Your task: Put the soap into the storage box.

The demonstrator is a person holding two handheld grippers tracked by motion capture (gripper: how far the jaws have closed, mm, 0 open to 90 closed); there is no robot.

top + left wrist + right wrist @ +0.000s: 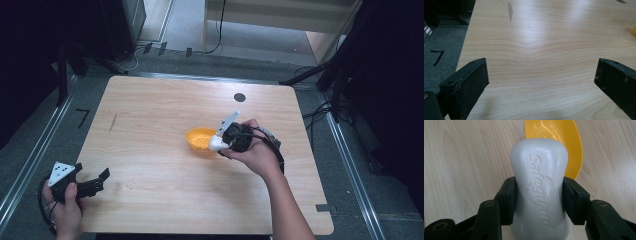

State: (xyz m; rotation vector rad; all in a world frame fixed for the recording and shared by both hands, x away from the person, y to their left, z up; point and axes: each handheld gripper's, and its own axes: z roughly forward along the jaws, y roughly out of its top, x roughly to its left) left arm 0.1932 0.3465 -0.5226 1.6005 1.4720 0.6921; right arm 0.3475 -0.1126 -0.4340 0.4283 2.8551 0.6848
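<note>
A white bar of soap (539, 187) with raised lettering is clamped between the jaws of my right gripper (539, 200), which is shut on its narrow waist. In the high view the right gripper (220, 143) holds the soap (217, 143) at the near right rim of an orange bowl (200, 138) in the middle of the wooden table (150, 115). The bowl (564, 142) lies just beyond the soap, and it looks empty. My left gripper (97, 181) rests at the table's near left corner. Its jaws stand wide open (541, 77) over bare wood.
A small dark round mark (239, 97) sits near the table's far edge. A dark streak (510, 11) marks the wood at the far left. Black stands and cables surround the table on the grey floor.
</note>
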